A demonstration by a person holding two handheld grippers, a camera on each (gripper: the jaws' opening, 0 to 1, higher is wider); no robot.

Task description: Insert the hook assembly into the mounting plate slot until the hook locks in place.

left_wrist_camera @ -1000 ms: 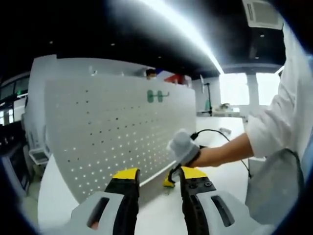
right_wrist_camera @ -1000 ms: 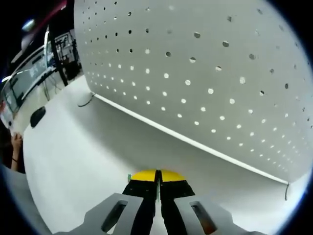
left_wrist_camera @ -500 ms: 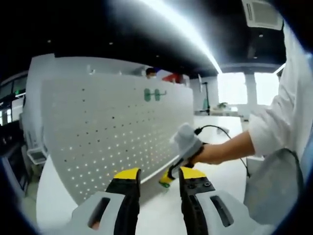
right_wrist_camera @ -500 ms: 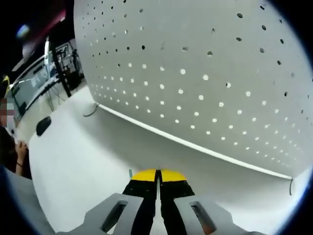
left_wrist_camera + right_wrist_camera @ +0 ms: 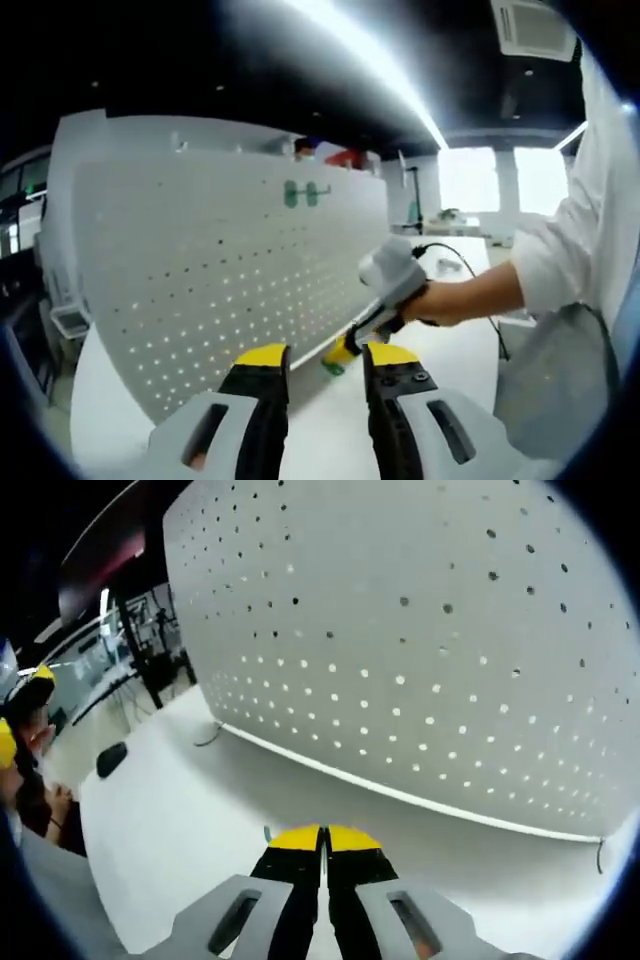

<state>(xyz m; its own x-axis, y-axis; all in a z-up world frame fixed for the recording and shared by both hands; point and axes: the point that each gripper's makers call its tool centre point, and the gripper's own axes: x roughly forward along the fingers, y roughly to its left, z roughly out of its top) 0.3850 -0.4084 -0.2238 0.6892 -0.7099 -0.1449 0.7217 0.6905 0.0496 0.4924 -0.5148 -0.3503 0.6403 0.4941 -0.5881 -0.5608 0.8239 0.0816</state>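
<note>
Step in hand: carrying the hook to the pegboard, judged from how things lie; nothing is seated in a hole yet.

Right gripper [image 5: 322, 842]: its fingers are pressed together, with only a hairline gap between the yellow tips. In the left gripper view the same gripper [image 5: 345, 353] comes in from the right, low over the worktop [image 5: 180, 820], with a small green piece [image 5: 328, 367] at its tip. This is probably the hook, but it is too small to be sure. In the right gripper view a tiny green sliver [image 5: 267, 833] peeks out beside the left tip.

Left gripper [image 5: 313, 358]: its fingers are spread with nothing between them, and it hangs back from the board.

Pegboard [image 5: 420, 640]: it stands upright on the worktop, white and full of holes. Its long axis runs across the right gripper view, and its bottom edge meets the worktop just ahead of the closed tips.

Key relation: the board lies straight ahead of and above the right fingers, near but apart. The right hand is clearly the nearer one.

Other hook: a green fitting [image 5: 303, 192] already hangs high on the board, well apart from the right gripper.

Next move calls for: raising the tip from worktop level to a row of holes and pushing in square to the board face.
</note>
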